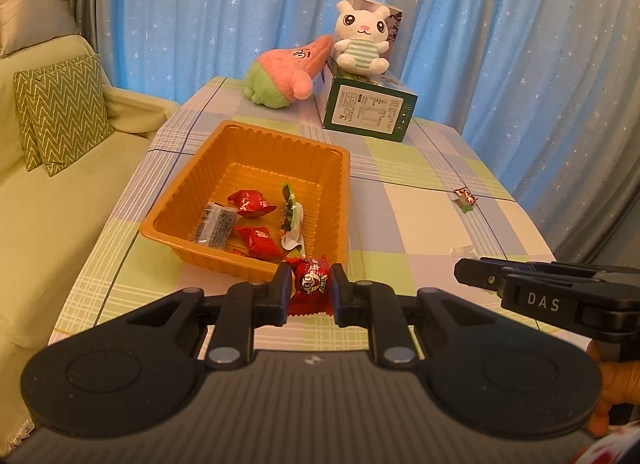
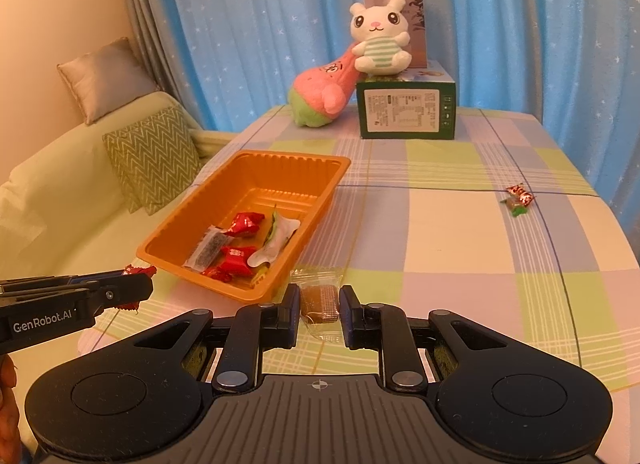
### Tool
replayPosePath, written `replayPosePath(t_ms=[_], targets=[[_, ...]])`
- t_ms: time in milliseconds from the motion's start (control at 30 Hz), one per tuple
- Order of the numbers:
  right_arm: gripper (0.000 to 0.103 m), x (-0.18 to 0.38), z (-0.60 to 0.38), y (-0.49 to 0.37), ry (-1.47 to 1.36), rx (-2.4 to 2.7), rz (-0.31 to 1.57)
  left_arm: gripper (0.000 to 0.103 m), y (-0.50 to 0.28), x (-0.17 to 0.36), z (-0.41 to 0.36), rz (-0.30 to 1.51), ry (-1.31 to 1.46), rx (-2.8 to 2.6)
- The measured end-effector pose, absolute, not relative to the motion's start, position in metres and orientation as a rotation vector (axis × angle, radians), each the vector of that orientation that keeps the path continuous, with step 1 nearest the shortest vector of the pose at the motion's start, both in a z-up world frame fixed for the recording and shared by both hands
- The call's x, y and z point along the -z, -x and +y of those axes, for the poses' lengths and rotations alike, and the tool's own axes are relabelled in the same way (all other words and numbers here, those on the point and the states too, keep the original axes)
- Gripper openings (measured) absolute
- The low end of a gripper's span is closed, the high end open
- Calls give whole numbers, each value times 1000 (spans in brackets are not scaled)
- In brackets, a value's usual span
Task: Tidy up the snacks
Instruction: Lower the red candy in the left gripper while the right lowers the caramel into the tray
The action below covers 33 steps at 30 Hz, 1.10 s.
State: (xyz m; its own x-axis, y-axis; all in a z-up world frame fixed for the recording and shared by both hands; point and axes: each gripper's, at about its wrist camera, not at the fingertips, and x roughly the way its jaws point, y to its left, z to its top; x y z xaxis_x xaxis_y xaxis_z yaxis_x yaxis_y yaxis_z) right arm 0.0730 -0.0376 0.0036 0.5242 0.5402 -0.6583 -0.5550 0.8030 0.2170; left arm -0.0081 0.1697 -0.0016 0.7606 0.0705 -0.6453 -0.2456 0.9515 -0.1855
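My left gripper (image 1: 311, 291) is shut on a red snack packet (image 1: 311, 284), held just short of the near rim of the orange tray (image 1: 182, 187). The tray holds several wrapped snacks, among them red candies (image 1: 250, 203). My right gripper (image 2: 320, 310) is shut on a clear-wrapped brown cake (image 2: 320, 300), near the tray's (image 2: 192, 203) front right corner. In the right wrist view the left gripper (image 2: 140, 288) shows at the left with its red packet (image 2: 138, 271). The right gripper (image 1: 466, 274) pokes into the left wrist view at the right. Two small candies (image 2: 519, 199) lie far right on the table.
A checked tablecloth (image 2: 440, 232) covers the table. At the back stand a green box (image 2: 406, 109) with a white bunny plush (image 2: 380, 39) on it, and a pink-green plush (image 2: 324, 93) beside it. A green sofa with cushions (image 1: 60, 111) lies left. Blue curtains hang behind.
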Motion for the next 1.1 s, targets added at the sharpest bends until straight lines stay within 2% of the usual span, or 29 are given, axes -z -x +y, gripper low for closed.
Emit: replayPosePath(t_ms=[1100], targets=[[21,20,46,-130,42,-747,815,18,-54,14,235,725,220,-205]])
